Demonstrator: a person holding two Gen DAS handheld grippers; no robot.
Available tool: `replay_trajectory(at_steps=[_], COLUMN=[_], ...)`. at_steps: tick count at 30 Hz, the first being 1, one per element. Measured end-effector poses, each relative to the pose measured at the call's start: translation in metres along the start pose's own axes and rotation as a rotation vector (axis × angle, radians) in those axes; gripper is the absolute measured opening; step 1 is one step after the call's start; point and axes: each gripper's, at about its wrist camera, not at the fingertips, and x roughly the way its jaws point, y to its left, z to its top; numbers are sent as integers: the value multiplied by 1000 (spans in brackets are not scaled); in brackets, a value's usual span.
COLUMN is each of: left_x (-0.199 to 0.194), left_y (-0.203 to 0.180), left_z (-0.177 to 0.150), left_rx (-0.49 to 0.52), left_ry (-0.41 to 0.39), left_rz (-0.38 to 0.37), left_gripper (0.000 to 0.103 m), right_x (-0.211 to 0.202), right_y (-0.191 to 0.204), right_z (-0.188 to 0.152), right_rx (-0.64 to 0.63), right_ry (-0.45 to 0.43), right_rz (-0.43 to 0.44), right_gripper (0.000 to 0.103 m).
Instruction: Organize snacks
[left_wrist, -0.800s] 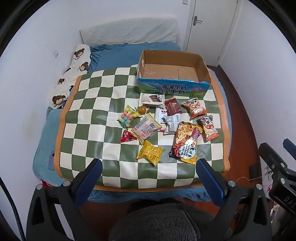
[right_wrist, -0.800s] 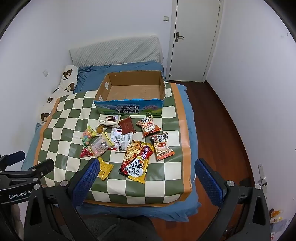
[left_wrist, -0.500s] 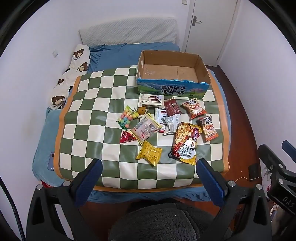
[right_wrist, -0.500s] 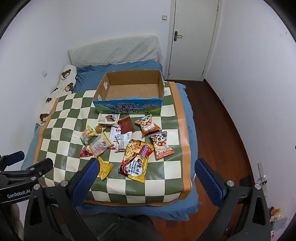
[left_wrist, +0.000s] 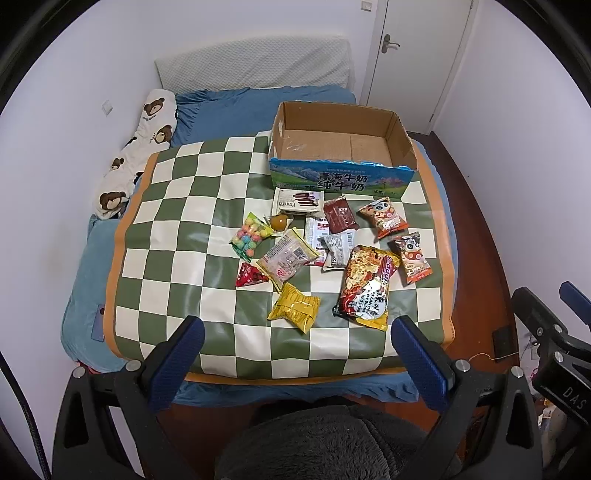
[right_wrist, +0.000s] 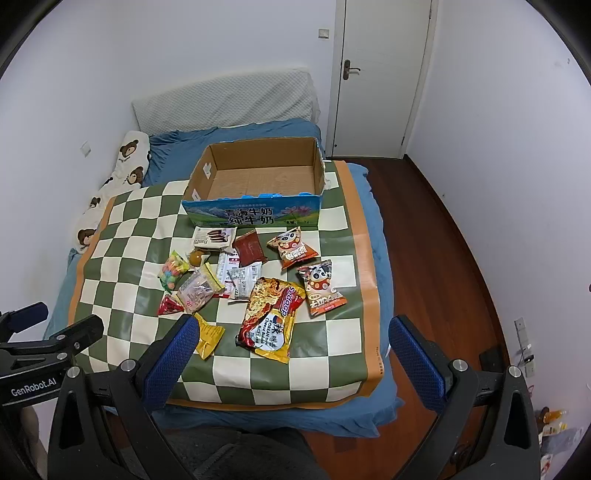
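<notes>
Both tools look alike. The left gripper (left_wrist: 297, 347) has a glossy black forked frame, each prong ending in a blue textured pad (left_wrist: 181, 356), with round silver screws along the arms and a thin black cable curving at its eight o'clock. The right gripper (right_wrist: 291, 349) has the same black frame, blue ribbed pads (right_wrist: 171, 356) and silver screws. White "GenRobot.AI" lettering marks one body; "DAS" marks the other.
</notes>
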Motion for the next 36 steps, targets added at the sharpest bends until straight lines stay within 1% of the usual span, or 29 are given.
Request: replay_trajectory(at_steps=[9, 24, 36], left_x=[2, 2, 4], left_y=[2, 4, -3], left_z=[0, 1, 12], left_rx=[-3, -2, -1], left_ry=[-4, -4, 2], left_rz=[-1, -3, -8], left_gripper=[103, 103, 103], right_x=[0, 2, 1], right_y=[-4, 2, 5], right_z=[-1, 2, 7], right_rx=[4, 10, 10], right_ry=[5, 8, 11], right_rz=[5, 4, 5], right_gripper=[103, 103, 103])
